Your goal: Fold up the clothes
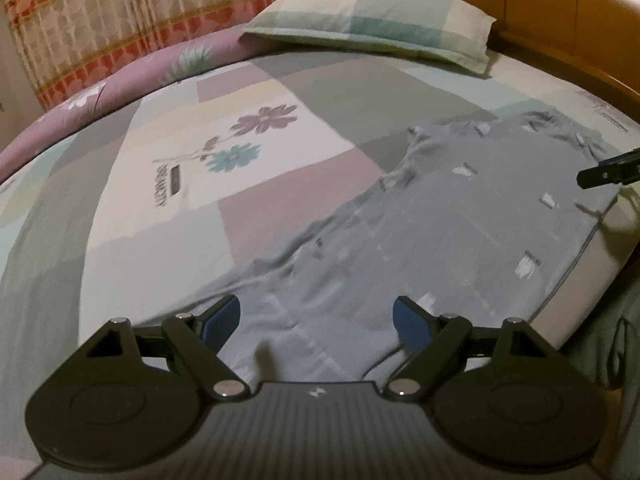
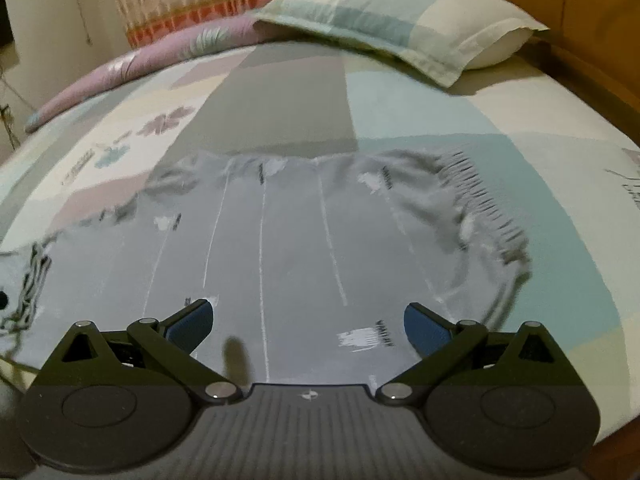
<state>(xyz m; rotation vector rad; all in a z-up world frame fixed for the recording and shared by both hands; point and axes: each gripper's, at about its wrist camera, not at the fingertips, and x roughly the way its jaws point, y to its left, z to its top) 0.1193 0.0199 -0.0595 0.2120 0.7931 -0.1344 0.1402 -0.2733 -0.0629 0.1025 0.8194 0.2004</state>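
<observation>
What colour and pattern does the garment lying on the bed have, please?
The garment is grey with small white printed motifs and thin pale stripes, clearest in the right wrist view.

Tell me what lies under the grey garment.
The grey garment lies spread on the patchwork bedsheet, which shows all around it. The sheet's pattern directly beneath is covered, so anything else under the cloth cannot be seen.

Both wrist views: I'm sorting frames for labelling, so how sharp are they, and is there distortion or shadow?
Left wrist view: the grey garment is smeared, the left claw sharp, and fisheye bows the bedspread. Right wrist view: the garment's stripes blur, the pillow edges are soft, the right claw is crisp, and the light is dim and warm with soft shadows.
</observation>
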